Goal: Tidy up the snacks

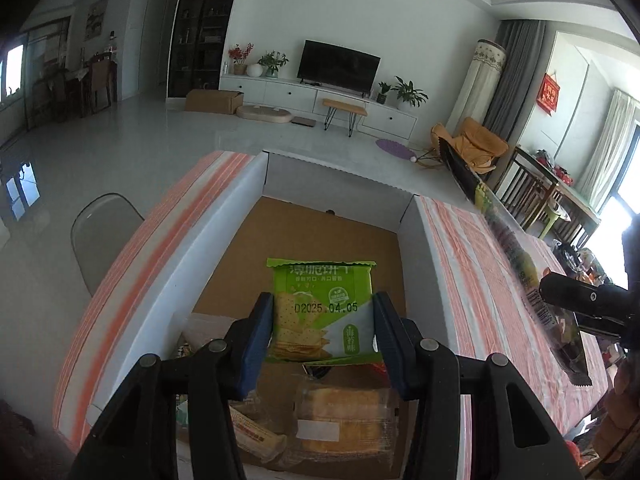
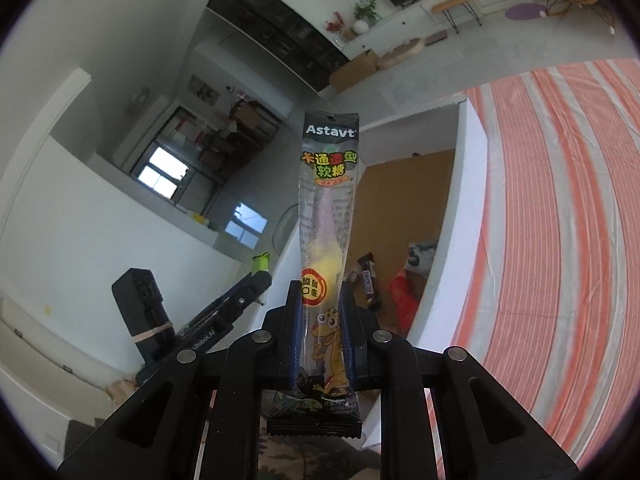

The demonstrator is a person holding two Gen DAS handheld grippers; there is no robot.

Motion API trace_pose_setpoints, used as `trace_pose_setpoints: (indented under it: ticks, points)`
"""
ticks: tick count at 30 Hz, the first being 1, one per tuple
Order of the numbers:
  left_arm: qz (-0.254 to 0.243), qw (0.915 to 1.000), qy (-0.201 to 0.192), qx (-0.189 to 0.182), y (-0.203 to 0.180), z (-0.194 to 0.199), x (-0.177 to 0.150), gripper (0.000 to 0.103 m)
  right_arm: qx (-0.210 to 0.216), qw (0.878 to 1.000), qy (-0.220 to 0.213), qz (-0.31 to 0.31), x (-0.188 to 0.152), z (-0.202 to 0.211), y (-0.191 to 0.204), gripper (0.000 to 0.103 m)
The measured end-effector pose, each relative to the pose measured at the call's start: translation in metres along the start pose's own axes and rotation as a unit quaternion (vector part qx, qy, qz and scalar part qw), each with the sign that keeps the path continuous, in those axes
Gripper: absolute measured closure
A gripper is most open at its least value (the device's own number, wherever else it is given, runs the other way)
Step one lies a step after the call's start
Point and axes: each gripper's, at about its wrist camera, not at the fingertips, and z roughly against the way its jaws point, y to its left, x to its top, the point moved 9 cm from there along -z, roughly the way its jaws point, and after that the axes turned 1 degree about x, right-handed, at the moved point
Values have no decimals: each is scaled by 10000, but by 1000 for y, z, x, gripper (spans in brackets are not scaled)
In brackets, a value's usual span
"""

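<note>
television point(image 1: 339, 65) on white cabinet point(image 1: 320, 98) | grey chair point(image 1: 102, 236) beside table

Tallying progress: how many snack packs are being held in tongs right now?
2. A green cracker pack in the left tongs over the box; a long gummy candy pack in the right tongs.

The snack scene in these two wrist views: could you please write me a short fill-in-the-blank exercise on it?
1. The left gripper holds a ____ cracker packet.
2. The right gripper holds a long ____ candy packet.
3. The cardboard box sits on a ____ tablecloth.

Missing words: green; gummy; striped
</note>
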Motion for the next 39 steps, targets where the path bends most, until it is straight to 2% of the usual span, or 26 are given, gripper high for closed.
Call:
trace_pose_setpoints:
  ticks: [1,2,3,5,7,9,12,17,19,22,29,34,39]
  points:
    - [41,9999,13,133,8,-4,-5,50,-66,9999,0,85,-1,-16,3,72]
    - [74,9998,35,203,14,-7,-9,43,-57,9999,53,103,-2,-31,4,54]
    - [89,9996,59,250,18,-9,-13,32,-13,9999,124,72,-4,-43,3,41]
    - [28,9992,45,389,22,-8,-21,16,-5,9999,150,-32,-11,-52,-4,40]
    - [-163,9979,-24,628,23,0,-28,10,-163,9998,90,95,-15,-49,-11,40]
    - [-379,9955,-27,872,20,2,-34,5,-571,9974,-4,450,-17,-40,-17,39]
    - [-557,9931,-92,1032,7,8,-40,5,-1136,9885,-232,976,-16,-21,-21,30]
    - [170,9907,-307,1315,9,17,-37,0,-1890,9672,-600,1587,-12,6,-12,20]
    - [412,9904,-219,1300,13,15,-37,0,-2114,9601,-628,1718,-11,8,-7,19]
    - [445,9892,-71,1394,16,15,-39,0,-2204,9581,-491,1764,-15,5,0,19]
    - [-94,9785,-147,2053,25,31,-36,0,-2322,9529,-137,1945,-30,-16,7,19]
    - [-248,9750,-45,2210,33,35,-38,0,-2292,9522,40,2017,-39,-28,13,19]
    - [-228,9752,-38,2201,38,36,-39,0,-2278,9514,139,2065,-46,-34,16,19]
